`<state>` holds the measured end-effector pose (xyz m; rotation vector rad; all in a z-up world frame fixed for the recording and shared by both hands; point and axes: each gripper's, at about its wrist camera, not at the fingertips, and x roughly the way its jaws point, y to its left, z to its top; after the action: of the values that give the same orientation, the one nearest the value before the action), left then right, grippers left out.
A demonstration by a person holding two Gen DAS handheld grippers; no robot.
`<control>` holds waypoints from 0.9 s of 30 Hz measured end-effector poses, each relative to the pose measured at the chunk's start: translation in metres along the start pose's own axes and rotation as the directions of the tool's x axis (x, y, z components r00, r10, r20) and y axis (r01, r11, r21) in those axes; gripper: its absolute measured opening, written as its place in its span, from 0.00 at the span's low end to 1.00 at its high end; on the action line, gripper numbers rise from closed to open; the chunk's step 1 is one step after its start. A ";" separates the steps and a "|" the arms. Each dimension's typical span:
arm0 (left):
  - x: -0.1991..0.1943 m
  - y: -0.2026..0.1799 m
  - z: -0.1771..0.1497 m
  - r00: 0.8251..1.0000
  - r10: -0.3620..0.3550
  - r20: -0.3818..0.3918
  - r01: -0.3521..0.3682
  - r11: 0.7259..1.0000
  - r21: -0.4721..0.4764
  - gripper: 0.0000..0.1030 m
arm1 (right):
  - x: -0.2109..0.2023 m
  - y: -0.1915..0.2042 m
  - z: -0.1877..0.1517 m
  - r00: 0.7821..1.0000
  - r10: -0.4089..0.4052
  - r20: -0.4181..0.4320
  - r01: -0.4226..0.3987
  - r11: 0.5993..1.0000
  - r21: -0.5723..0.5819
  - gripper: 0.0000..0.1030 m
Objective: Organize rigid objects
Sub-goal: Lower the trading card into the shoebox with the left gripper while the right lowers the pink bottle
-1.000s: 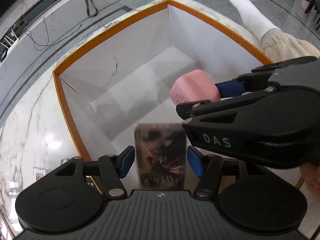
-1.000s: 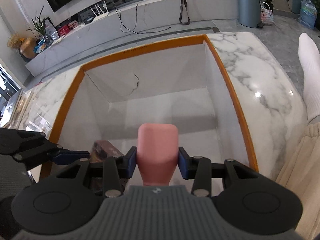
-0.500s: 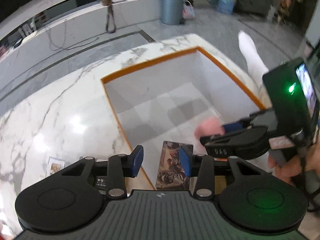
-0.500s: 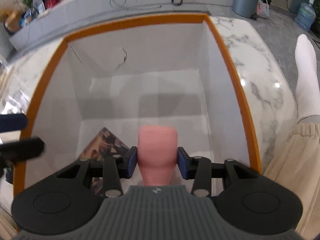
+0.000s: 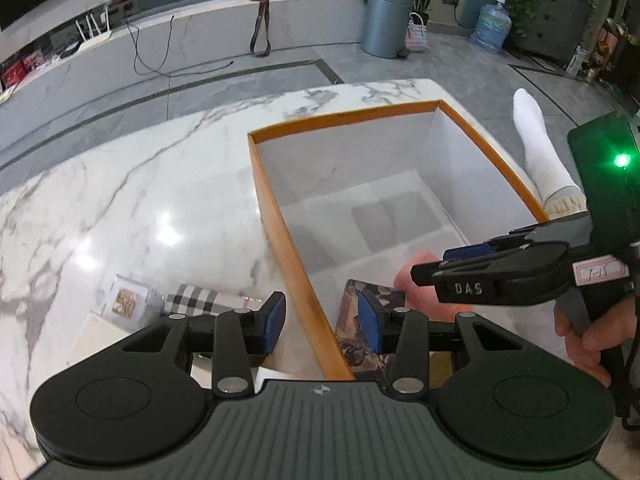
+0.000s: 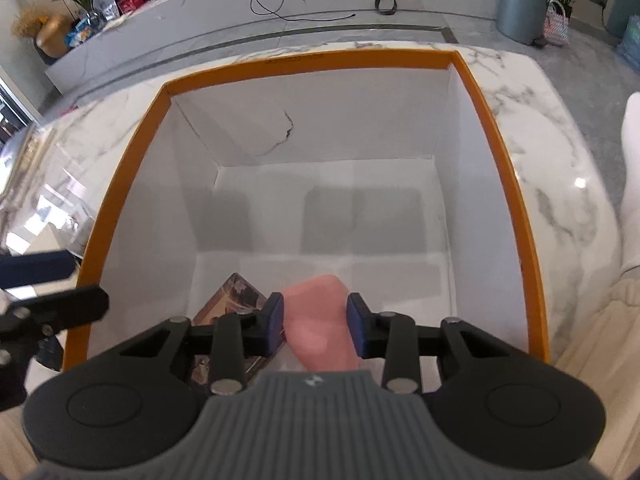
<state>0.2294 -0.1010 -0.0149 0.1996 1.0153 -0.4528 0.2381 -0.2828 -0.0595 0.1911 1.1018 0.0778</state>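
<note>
A white box with an orange rim [image 5: 276,216] [image 6: 496,144] stands on the marble table. A picture-printed flat box [image 5: 360,344] [image 6: 230,298] lies inside at its near left corner. My left gripper [image 5: 322,324] is open and empty above the box's left wall. My right gripper [image 6: 315,328] [image 5: 464,256] is over the box's near part. The pink block [image 6: 316,320] [image 5: 416,280] sits between its pads, with small gaps at both sides, so the gripper looks open.
On the table left of the box lie a clear case with a picture [image 5: 128,300], a checked item [image 5: 200,298] and a cream flat object [image 5: 92,340]. A person's socked leg [image 5: 540,152] is to the right of the table.
My left gripper let go of the picture box, which now lies in the box, and pulled back up and left. My right gripper went lower with the pink block and its pads loosened.
</note>
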 end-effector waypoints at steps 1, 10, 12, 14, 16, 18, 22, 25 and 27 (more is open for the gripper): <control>-0.001 0.000 -0.002 1.000 -0.003 -0.003 0.003 1.000 -0.005 0.48 | 0.001 -0.002 0.000 1.000 0.004 -0.004 -0.004 1.000 0.011 0.42; -0.004 -0.003 -0.005 1.000 -0.005 -0.015 0.005 1.000 0.000 0.48 | 0.012 0.002 0.000 0.998 -0.042 -0.046 0.041 0.999 -0.030 0.43; -0.003 -0.003 -0.006 1.000 -0.009 -0.024 0.010 1.000 0.002 0.48 | 0.017 0.004 0.001 0.994 -0.050 -0.098 0.044 0.997 -0.058 0.43; -0.002 -0.003 -0.007 0.999 -0.017 -0.029 0.017 1.000 0.000 0.46 | 0.020 0.004 -0.002 0.990 -0.054 -0.128 0.045 0.996 -0.074 0.43; 0.001 -0.004 -0.007 0.999 -0.030 -0.037 0.030 1.000 0.000 0.38 | 0.019 0.004 -0.004 0.992 -0.043 -0.118 0.034 0.997 -0.076 0.42; 0.003 -0.005 -0.007 0.998 -0.038 -0.049 0.038 0.999 0.006 0.35 | 0.020 0.006 -0.003 0.993 -0.036 -0.112 0.027 0.996 -0.083 0.42; 0.003 -0.006 -0.006 0.998 -0.033 -0.052 0.033 0.999 0.008 0.35 | 0.022 0.011 0.001 0.996 -0.006 -0.094 -0.005 0.994 -0.111 0.42; 0.003 -0.007 -0.006 0.998 -0.037 -0.054 0.037 0.999 0.000 0.35 | 0.024 0.018 0.005 0.995 0.047 -0.085 -0.060 0.987 -0.151 0.42; 0.003 -0.006 -0.005 0.998 -0.038 -0.055 0.038 0.999 -0.005 0.35 | 0.027 0.018 0.008 0.992 0.071 -0.102 -0.083 0.989 -0.119 0.42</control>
<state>0.2239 -0.1056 -0.0201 0.1901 1.0754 -0.4822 0.2583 -0.2623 -0.0764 0.1207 1.1829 0.2258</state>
